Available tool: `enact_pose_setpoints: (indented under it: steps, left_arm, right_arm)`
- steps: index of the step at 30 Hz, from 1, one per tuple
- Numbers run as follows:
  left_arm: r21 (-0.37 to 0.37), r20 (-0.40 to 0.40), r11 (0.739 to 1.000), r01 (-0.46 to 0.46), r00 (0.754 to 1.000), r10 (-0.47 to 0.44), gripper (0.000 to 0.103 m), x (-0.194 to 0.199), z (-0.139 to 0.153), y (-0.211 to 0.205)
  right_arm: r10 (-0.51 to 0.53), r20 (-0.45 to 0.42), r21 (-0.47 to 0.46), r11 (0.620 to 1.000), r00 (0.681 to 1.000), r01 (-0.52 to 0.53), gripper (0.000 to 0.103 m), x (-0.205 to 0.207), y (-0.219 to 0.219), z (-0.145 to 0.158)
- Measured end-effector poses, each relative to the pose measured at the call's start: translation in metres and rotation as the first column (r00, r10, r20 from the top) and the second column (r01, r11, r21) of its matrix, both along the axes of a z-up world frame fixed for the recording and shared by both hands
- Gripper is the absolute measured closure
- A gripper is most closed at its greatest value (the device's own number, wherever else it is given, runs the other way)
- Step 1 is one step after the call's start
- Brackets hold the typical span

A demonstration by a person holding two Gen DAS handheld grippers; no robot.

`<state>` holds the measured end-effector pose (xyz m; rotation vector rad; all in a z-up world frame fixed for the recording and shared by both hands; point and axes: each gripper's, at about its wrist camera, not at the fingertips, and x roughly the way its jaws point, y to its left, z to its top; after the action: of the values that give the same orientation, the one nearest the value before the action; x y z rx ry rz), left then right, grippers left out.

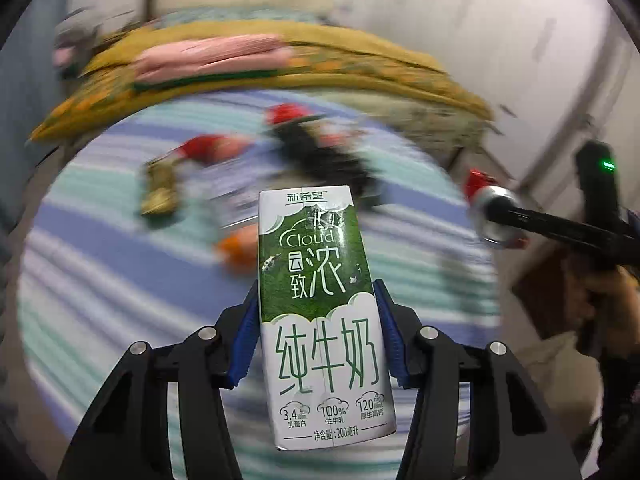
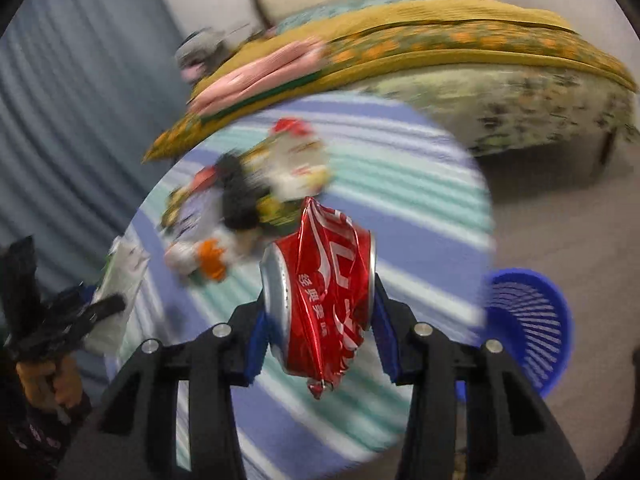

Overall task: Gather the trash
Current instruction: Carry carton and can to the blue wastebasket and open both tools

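Left gripper (image 1: pixel 316 332) clamped on milk carton (image 1: pixel 320 312), lifted clear of table (image 1: pixel 100 248) for carrying off. Right gripper (image 2: pixel 320 312) pinching crushed red can (image 2: pixel 324 300) across its dented sides, likewise raised. More litter (image 2: pixel 248 204) left on striped cloth behind (blurred, types unclear). Blue basket (image 2: pixel 532 328) on floor by table: right view only, likely drop target. Bed (image 2: pixel 460 40) beyond.
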<state>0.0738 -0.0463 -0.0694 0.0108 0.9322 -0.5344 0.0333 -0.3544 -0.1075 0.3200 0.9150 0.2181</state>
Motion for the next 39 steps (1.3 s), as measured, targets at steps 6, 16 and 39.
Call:
enact_pose_setpoints:
  steps: [6,16,39]
  left_arm:
    - [-0.023,0.017,0.971,0.236,0.972,-0.236,0.05,-0.002,0.012,-0.135]
    - [-0.034,-0.087,0.922,0.386,0.918,-0.387,0.05,0.037,-0.039,-0.311]
    - [-0.01,0.149,0.977,0.213,0.966,-0.209,0.005,-0.012,-0.035,-0.195]
  right_arm:
    - [-0.224,-0.023,-0.066,0.973,0.974,0.222,0.059,-0.019,-0.098,-0.009]
    - [-0.4,-0.129,-0.03,0.916,0.907,0.4,0.059,-0.032,-0.199,-0.067]
    - [-0.462,0.213,-0.129,0.86,0.861,0.494,0.006,-0.055,-0.169,-0.033]
